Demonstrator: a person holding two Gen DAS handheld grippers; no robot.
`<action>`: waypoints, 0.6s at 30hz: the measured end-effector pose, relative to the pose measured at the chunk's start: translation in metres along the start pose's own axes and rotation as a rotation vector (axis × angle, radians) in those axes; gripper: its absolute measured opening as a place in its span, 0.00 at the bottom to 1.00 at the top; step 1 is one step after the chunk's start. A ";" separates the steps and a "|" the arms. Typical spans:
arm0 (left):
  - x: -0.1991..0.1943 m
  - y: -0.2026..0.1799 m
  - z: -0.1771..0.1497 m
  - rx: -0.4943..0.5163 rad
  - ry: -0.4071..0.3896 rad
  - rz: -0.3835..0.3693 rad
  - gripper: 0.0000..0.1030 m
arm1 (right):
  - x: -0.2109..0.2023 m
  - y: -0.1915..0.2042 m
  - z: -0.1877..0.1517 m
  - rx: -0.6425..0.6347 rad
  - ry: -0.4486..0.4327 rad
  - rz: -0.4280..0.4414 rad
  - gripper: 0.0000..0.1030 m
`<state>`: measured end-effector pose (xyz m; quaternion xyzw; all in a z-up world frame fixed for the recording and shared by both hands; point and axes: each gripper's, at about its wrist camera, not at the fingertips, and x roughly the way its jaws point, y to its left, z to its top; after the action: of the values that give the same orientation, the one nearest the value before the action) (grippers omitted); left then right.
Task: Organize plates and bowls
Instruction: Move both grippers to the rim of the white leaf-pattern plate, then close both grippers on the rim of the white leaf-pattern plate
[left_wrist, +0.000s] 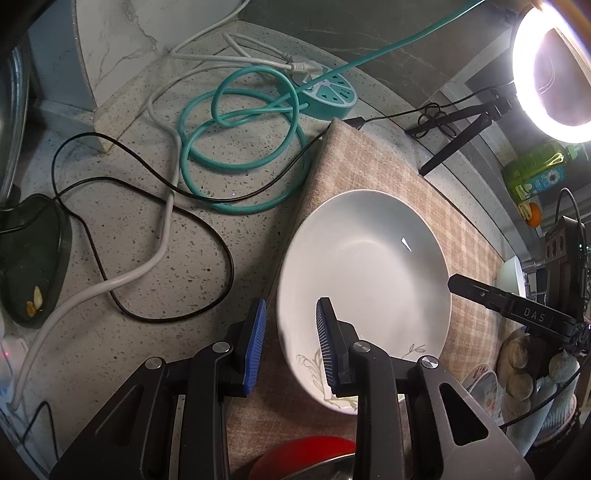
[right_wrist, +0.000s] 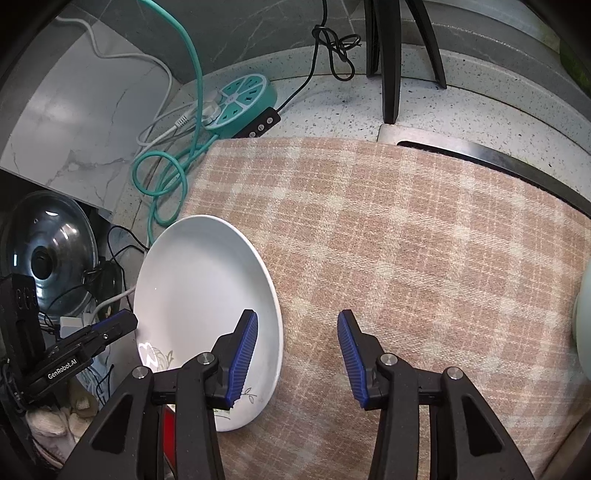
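A white plate with a leaf drawing near its front rim lies at the left edge of a tan checked cloth. My left gripper is open and straddles the plate's left rim, one blue pad outside it and one over the plate, and neither pad presses on it. In the right wrist view the same plate sits at the lower left. My right gripper is open around the plate's right rim, with its left pad above the plate and its right pad above the cloth.
A teal power strip with looped teal, white and black cables lies on the speckled counter. A ring light on a tripod stands at the back right. A pot lid leans at the left. A pale bowl sits at the cloth's right edge, and a red item lies below.
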<state>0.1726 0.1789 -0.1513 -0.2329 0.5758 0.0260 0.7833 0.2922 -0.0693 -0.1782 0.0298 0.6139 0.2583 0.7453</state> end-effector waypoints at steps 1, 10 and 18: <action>0.001 0.000 0.000 -0.001 0.002 -0.001 0.25 | 0.001 0.000 0.001 0.000 0.004 0.001 0.34; 0.007 -0.001 0.000 0.004 0.019 -0.005 0.17 | 0.008 0.004 0.004 -0.013 0.026 0.001 0.23; 0.010 0.003 0.000 -0.006 0.029 -0.010 0.11 | 0.015 0.008 0.001 -0.021 0.054 0.010 0.11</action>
<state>0.1747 0.1790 -0.1620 -0.2385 0.5859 0.0204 0.7742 0.2921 -0.0562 -0.1888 0.0180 0.6310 0.2690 0.7274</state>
